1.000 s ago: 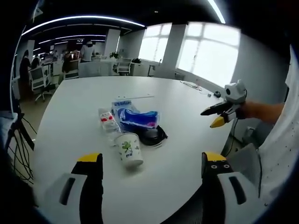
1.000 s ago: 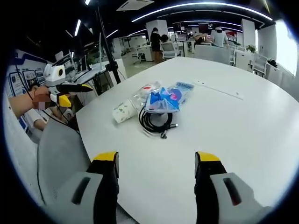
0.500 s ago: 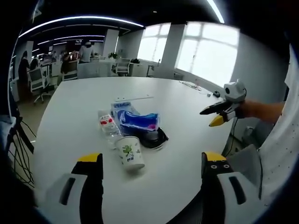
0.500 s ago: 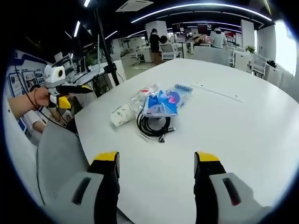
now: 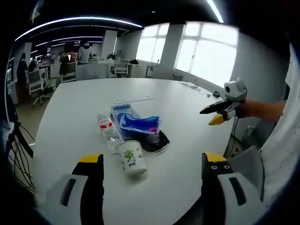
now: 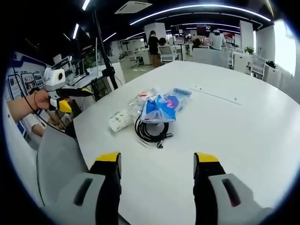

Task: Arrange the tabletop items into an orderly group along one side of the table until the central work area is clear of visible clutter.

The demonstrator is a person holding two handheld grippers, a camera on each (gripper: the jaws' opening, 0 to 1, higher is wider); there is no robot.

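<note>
Paper cup (image 5: 131, 158) lies tipped on its side at the near end of the pile on the white surface (image 5: 187, 140), mouth toward the left gripper (image 5: 147, 161). Water bottle (image 5: 108, 130), blue packet (image 5: 138, 123) and coiled black cable (image 6: 149, 130) bunch just behind it. Cup lies straight ahead between the left gripper's spread jaws, nearer than to the right gripper (image 6: 153, 161), also spread, empty, facing the cable side.

Both views are aimed from opposite table edges, some way back, at one shared clutter pile: paper cup (image 5: 131, 159) at 6 o'clock in left gripper view, 9 o'clock in right (image 6: 118, 122).
</note>
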